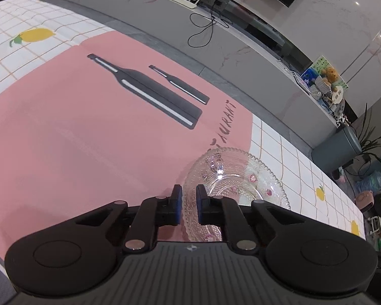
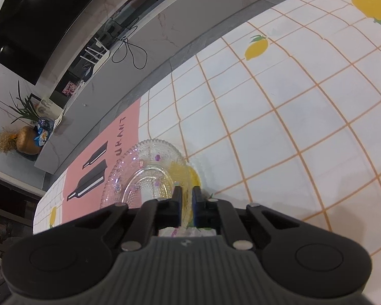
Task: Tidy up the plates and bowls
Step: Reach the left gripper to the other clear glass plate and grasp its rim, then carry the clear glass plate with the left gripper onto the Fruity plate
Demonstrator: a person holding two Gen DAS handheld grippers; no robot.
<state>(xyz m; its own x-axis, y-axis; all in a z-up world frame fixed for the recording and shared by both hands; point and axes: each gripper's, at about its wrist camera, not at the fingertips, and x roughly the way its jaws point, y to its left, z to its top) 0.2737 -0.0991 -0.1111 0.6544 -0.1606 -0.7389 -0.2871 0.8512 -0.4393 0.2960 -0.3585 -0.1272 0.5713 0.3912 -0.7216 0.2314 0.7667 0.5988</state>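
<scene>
Glass plate (image 1: 238, 178) lies flat on the surface (image 1: 63, 152). Left gripper (image 1: 189, 204) clamps its near-left rim, right gripper (image 2: 187, 204) clamps the opposite rim; plate sits between both, equally near.

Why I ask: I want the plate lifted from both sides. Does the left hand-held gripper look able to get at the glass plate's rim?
Very likely yes. The left hand-held gripper sits at the glass plate, with the near rim between its closed pads and nothing else in the way.
</scene>
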